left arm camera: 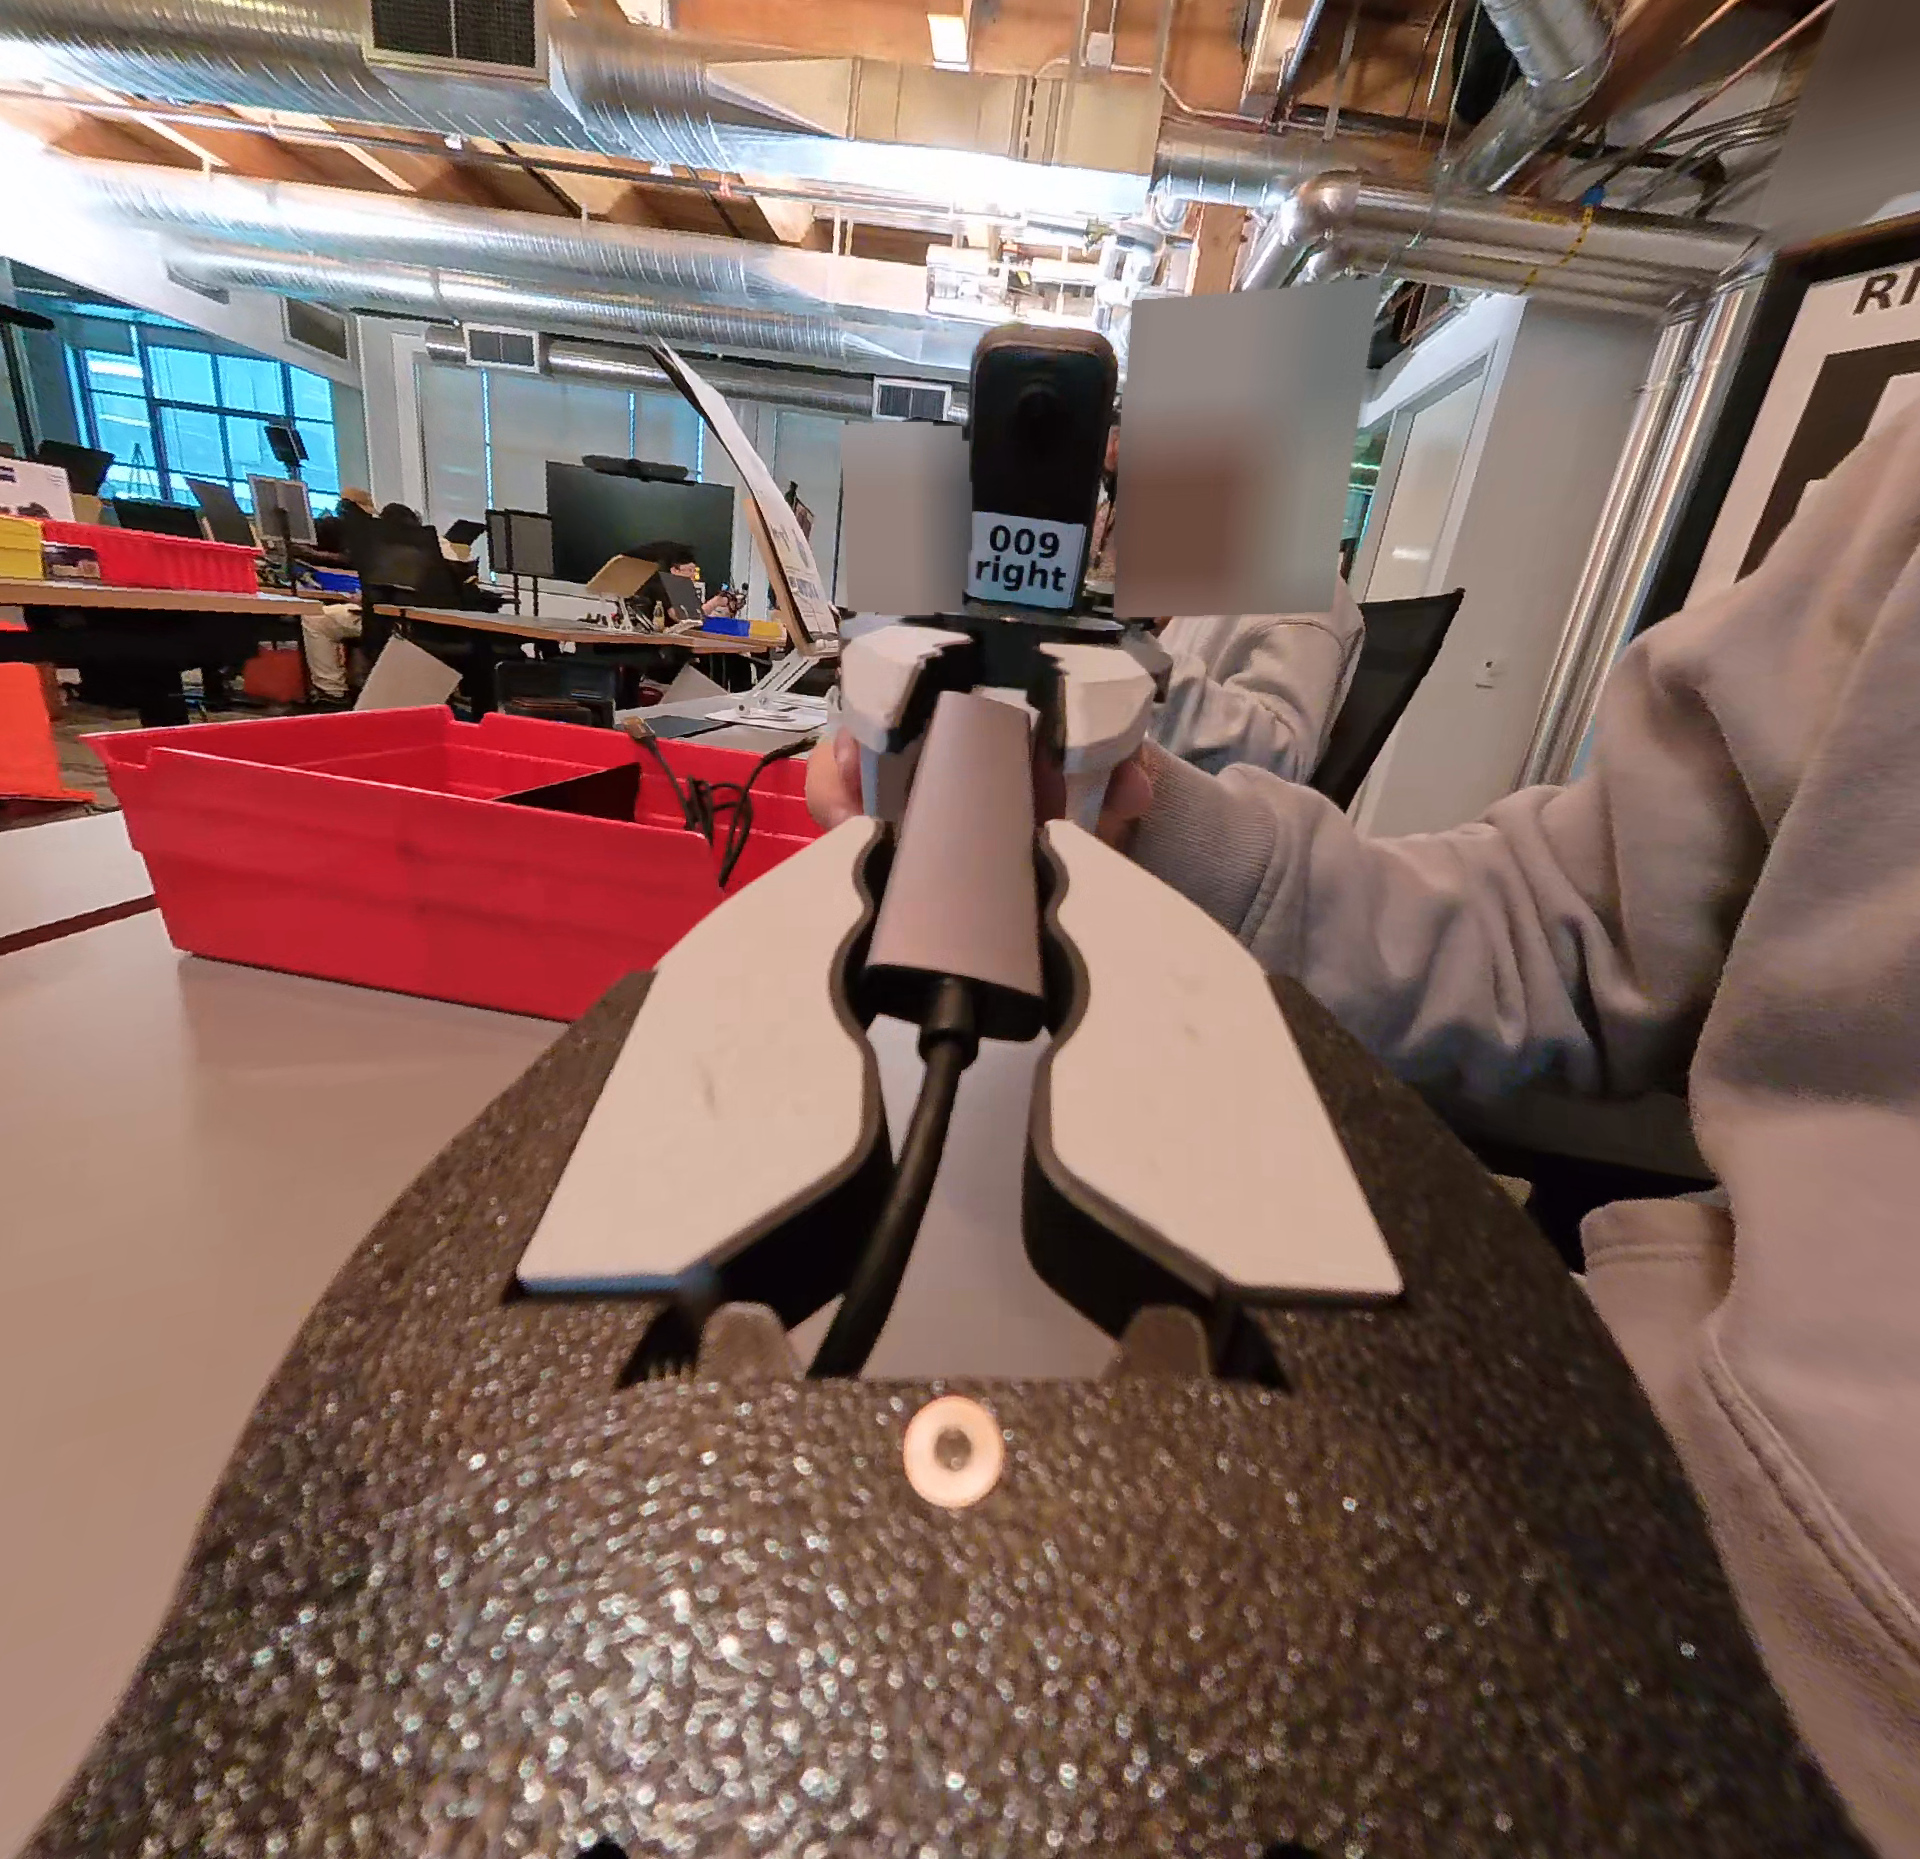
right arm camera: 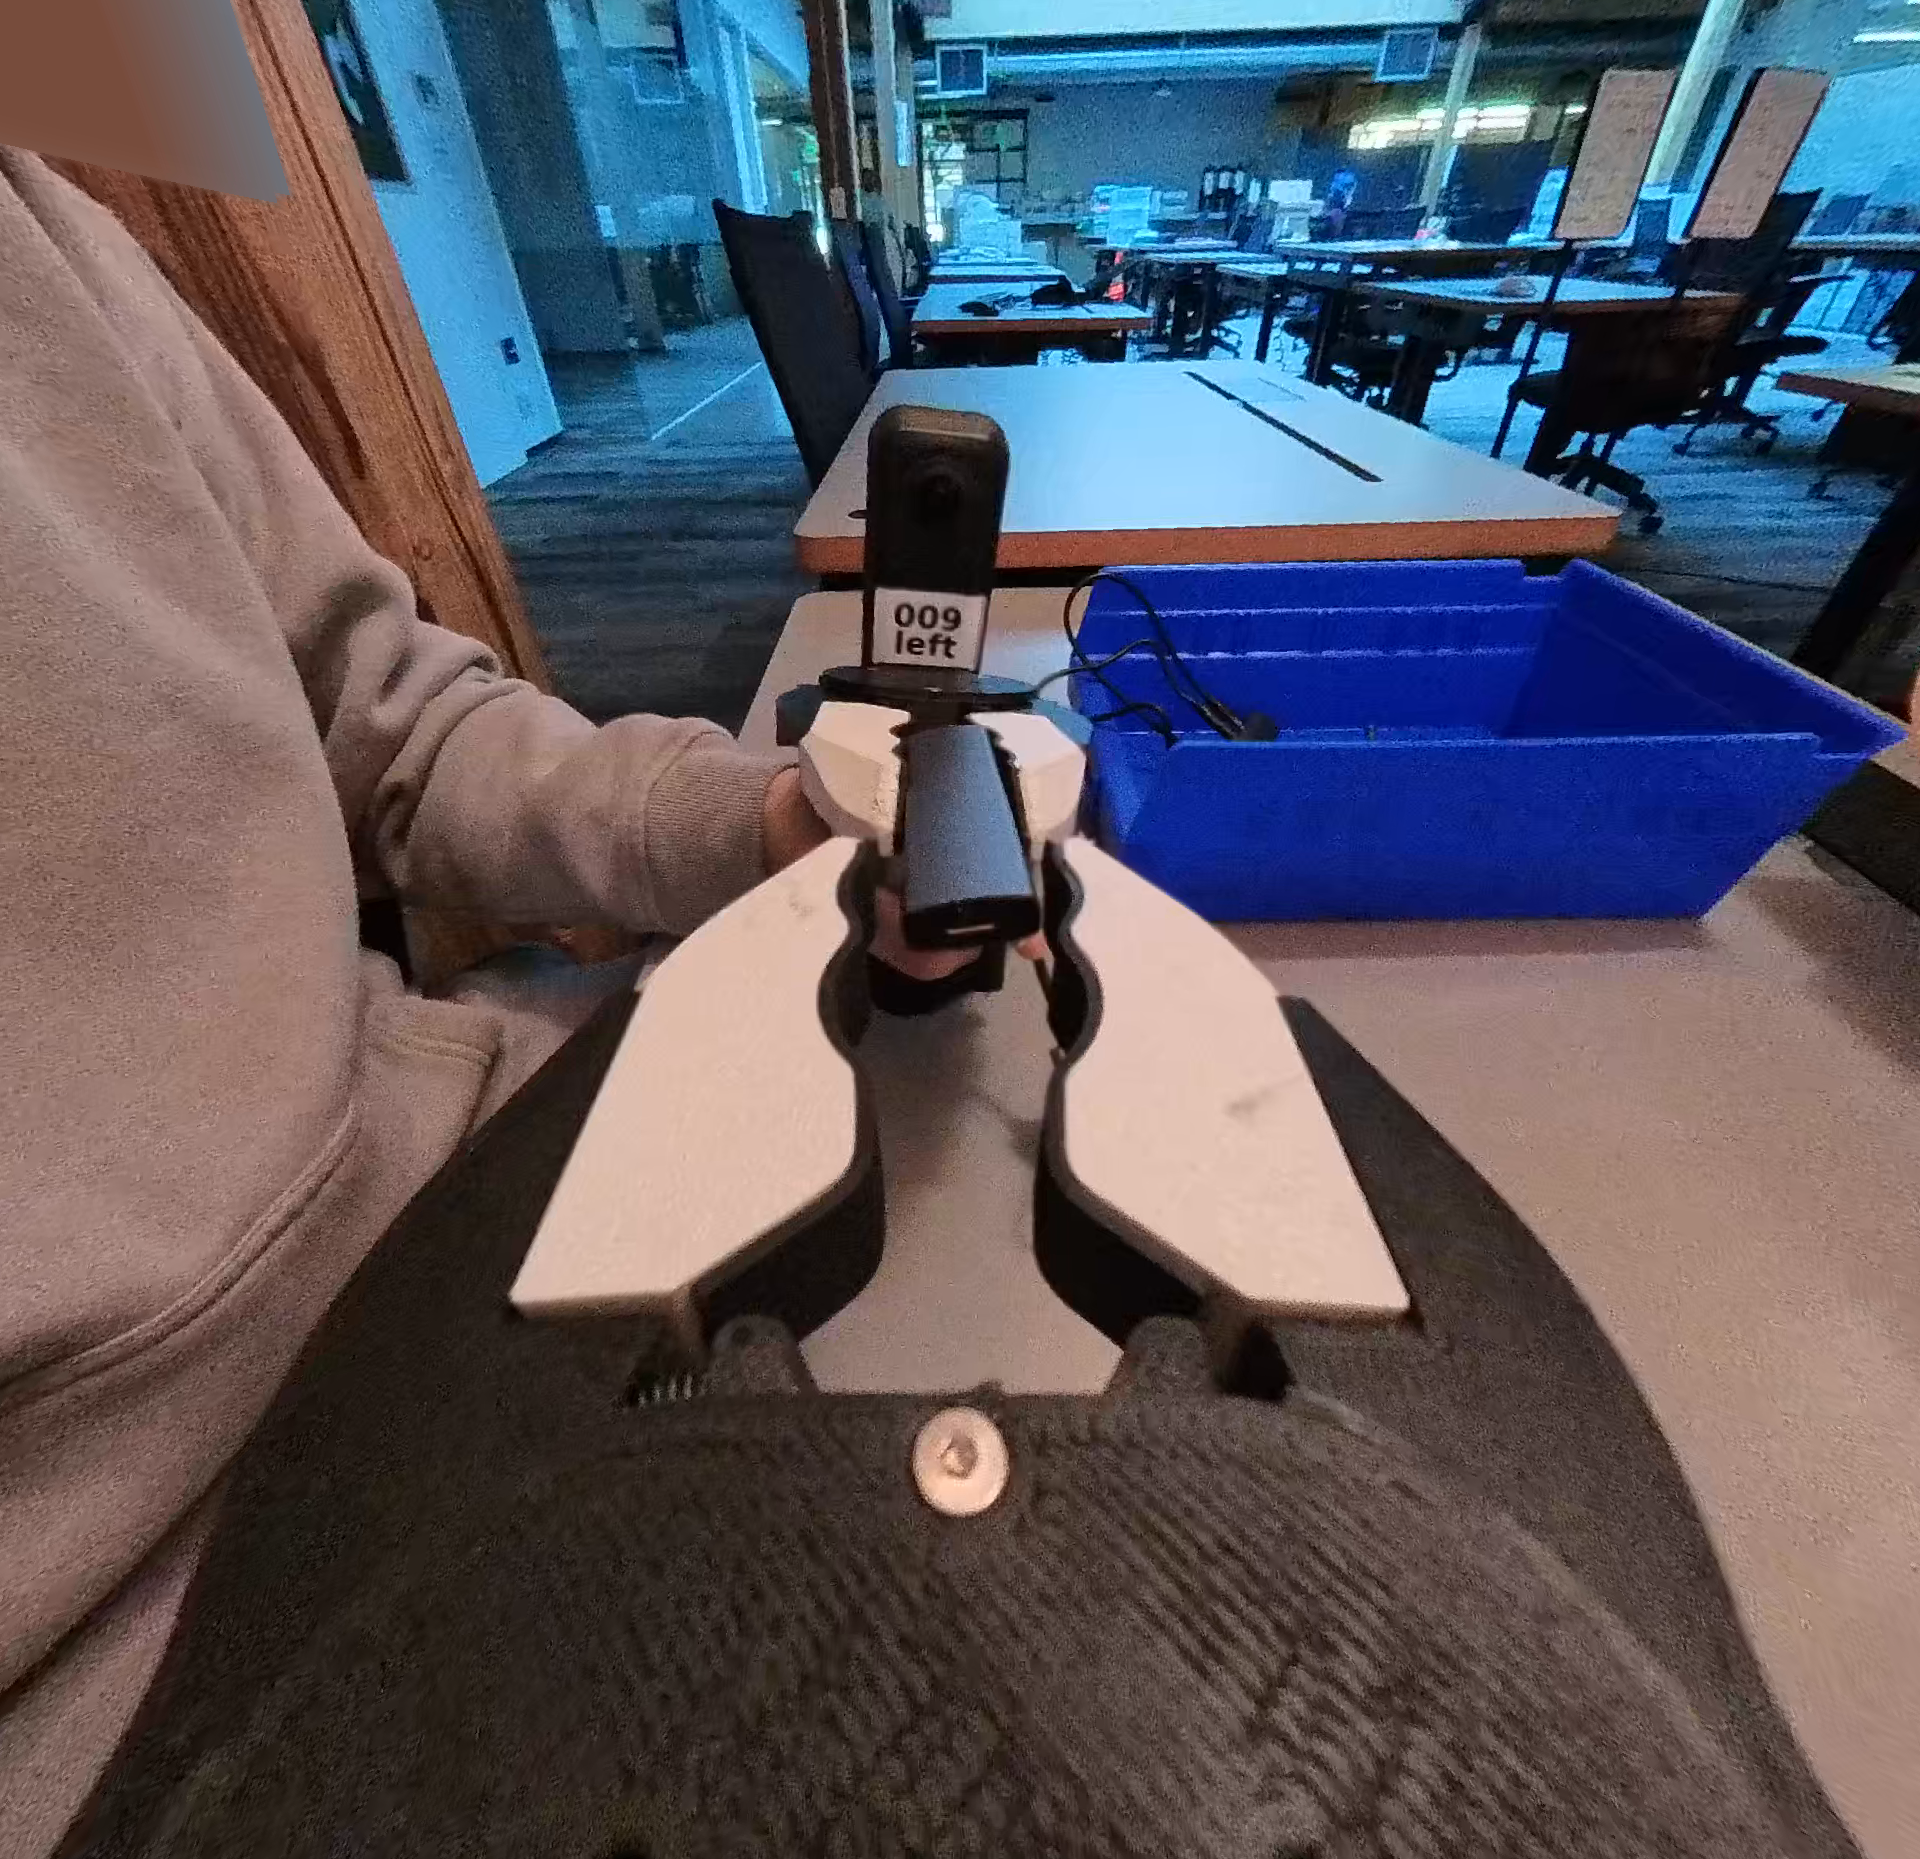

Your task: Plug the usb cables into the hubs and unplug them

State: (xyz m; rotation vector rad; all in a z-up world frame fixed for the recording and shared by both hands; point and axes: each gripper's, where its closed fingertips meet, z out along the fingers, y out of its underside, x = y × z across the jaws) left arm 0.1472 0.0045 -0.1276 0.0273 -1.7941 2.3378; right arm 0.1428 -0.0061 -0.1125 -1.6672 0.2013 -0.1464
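A grey USB hub (left arm camera: 961, 874) is held in my left gripper (left arm camera: 966, 833), which is shut on it near its cable end. The hub's black cable (left arm camera: 914, 1165) trails back between the fingers. The hub points at my right gripper (left arm camera: 982, 739), which faces it. In the right wrist view the hub's port end (right arm camera: 966, 921) lies between the tips of my right gripper (right arm camera: 961, 853), with narrow gaps on both sides. The left gripper (right arm camera: 951, 760) holds the hub's far end. Both are above the grey table (right arm camera: 1558, 1082).
A red bin (left arm camera: 416, 864) with a black cable (left arm camera: 717, 801) over its rim stands on the left. A blue bin (right arm camera: 1455, 801) with another black cable (right arm camera: 1174, 687) stands on the other side. The person's grey sleeves (left arm camera: 1455, 926) lie close to both grippers. The tips of both grippers are at nearly the same place.
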